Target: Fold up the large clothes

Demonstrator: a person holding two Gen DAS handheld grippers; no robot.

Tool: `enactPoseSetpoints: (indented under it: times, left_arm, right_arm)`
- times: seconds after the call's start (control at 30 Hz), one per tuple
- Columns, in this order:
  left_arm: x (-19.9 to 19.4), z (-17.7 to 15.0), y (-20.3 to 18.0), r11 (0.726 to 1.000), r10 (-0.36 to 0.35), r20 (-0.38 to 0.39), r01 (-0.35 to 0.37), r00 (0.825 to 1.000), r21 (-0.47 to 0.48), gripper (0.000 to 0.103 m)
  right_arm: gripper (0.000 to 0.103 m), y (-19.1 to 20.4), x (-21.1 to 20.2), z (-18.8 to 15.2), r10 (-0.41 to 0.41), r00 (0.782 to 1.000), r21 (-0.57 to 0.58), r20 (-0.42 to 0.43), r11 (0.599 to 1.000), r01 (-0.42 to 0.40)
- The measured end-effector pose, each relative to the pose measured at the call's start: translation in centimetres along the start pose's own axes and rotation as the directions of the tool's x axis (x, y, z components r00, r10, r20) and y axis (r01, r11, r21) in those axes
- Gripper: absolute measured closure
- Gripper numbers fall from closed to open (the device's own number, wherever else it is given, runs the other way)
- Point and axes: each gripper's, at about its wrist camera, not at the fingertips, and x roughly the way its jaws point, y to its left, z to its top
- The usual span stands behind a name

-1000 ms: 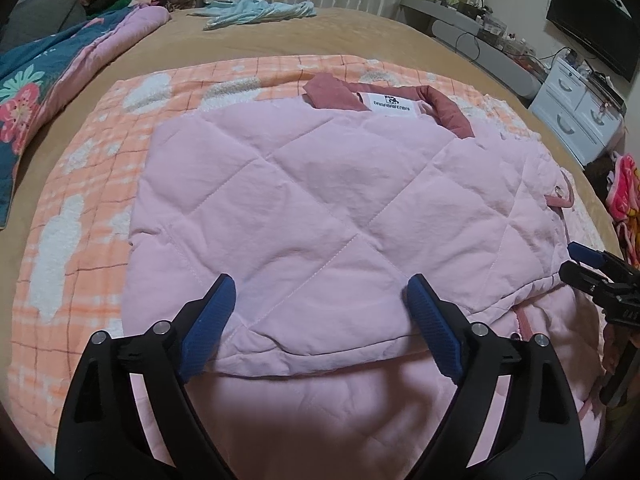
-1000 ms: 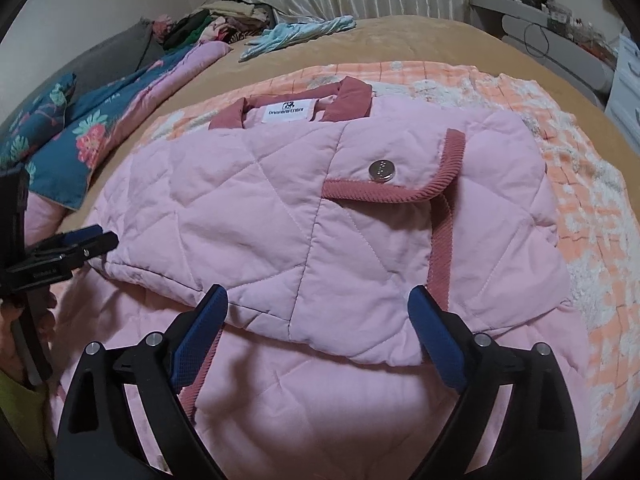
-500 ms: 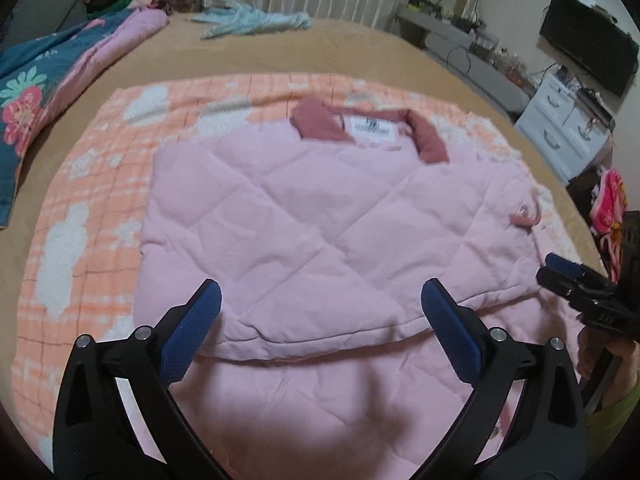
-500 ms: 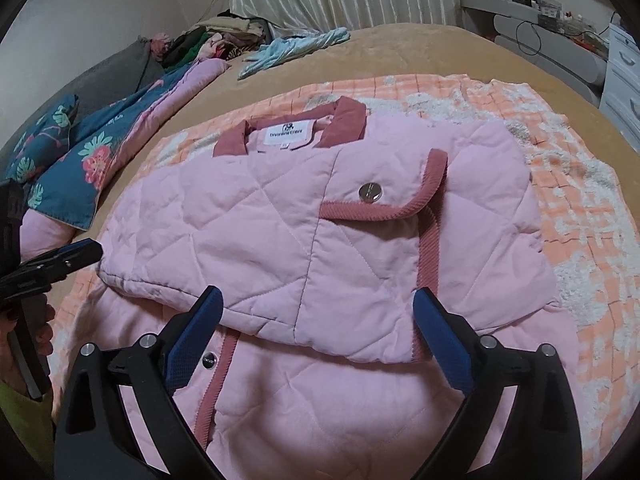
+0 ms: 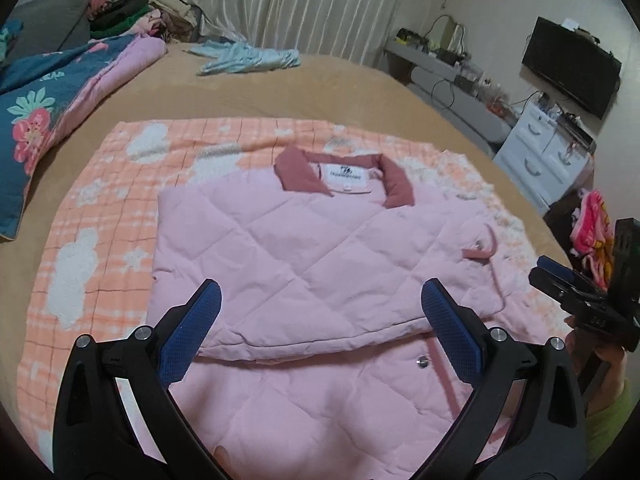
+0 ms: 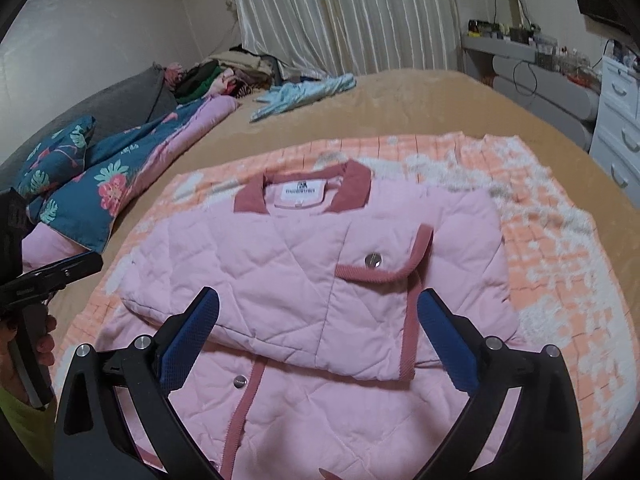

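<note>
hovering above the pink quilted jacket [image 5: 304,264], with the left gripper [image 5: 320,328] standing spread wide, blue pads [image 5: 191,332] apart and gripping nothing, cloth showing in the gap below but not touched. matching on the other side: right gripper [image 6: 318,332] likewise gaping fully, pads [image 6: 446,344] clear of the fabric, holding nothing.

lying flat on the orange-and-white checked blanket [image 5: 100,240], itself spread over the tan bedcover [image 5: 248,92]. showing the jacket folded over on itself, upper layer resting across the lower part, folded edge running just ahead of both sets of fingers. sitting at the far end: dark rose collar [image 6: 352,190] with a white label [image 6: 302,192] between its two flaps. facing up on the right portion: a pocket flap trimmed in rose cord with a silver snap [image 6: 373,260]. peeking out on the lower layer, near the folded edge: another snap [image 6: 239,380] beside a rose trim strip.

appearing at the right edge of the left view, the right gripper [image 5: 576,292] again, gripped by a hand only partly visible, possibly with a yellow-green sleeve behind it. resting well apart on the bed: a floral blue quilt [image 6: 100,176], a light blue garment [image 5: 248,56], and a heap of clothes [image 6: 224,72] near the striped curtain [image 6: 344,12].
</note>
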Motion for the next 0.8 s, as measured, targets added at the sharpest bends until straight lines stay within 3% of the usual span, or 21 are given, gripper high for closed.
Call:
enactPoseSetpoints:
  times: [0.2,0.6,0.8]
  left_arm:
    - [-2.7,-0.3,-1.1,1.0,-0.016,0.039,0.016,0.999,0.006,0.009]
    - [-7.1,-1.5,-3.2,0.998,0.024,0.109,-0.03,0.994,0.058,0.009]
    - [-8.4,-3.2,-3.5,0.998,0.052,0.124,-0.057,0.991,0.034,0.009]
  right_arm:
    - [0.004,0.4,-2.2,0.7,0.0,0.999,0.003,0.052,1.0,0.0]
    - [0.004,2.1,-6.1,0.6,-0.016,0.99,-0.035,0.137,0.999,0.021]
    - [0.004,2.2,-7.8,0.1,-0.014,0.985,-0.025,0.173,1.0,0.018]
